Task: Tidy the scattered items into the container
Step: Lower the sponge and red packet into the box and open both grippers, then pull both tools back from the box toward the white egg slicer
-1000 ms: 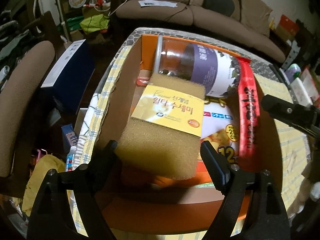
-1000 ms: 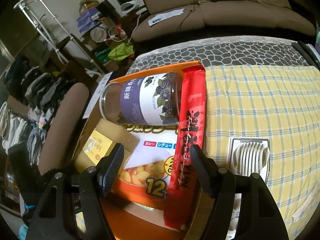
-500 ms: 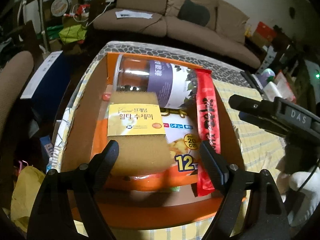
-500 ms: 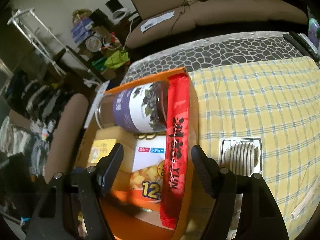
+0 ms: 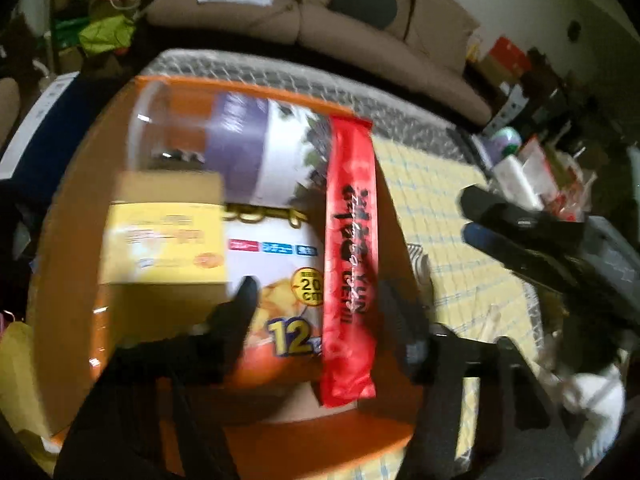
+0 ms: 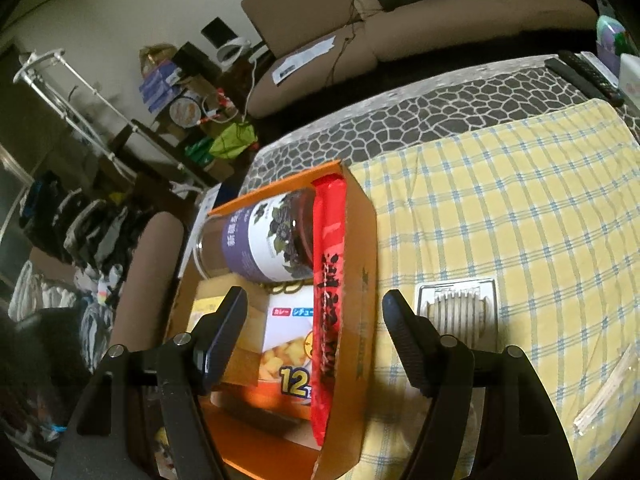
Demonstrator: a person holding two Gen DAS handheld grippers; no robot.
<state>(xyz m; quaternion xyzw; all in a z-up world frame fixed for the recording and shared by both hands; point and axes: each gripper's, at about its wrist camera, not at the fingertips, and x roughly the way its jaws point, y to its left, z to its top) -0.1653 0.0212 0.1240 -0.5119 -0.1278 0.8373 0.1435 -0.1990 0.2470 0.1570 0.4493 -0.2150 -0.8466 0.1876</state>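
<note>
Now the sponge [image 5: 164,236] is lying inside the orange cardboard box [image 6: 360,288], released since a second ago, when the left gripper [image 5: 316,300] was holding it. Those jaws are closing on nothing. Beside it are lying the jar [image 6: 260,240], the curry box [image 6: 288,344] and the red snack packet [image 6: 328,280]. Meanwhile the right gripper [image 6: 314,316] is hovering open and empty. An egg slicer [image 6: 456,304] is still waiting on the checked cloth [image 6: 520,208] near its front edge, probably next.

Home living room: brown sofa [image 6: 420,12] behind the desk [image 6: 400,120], checked cloth [image 6: 520,220] on it, clothes rack [image 6: 60,88] and laundry piles [image 6: 80,232] along the wall.
</note>
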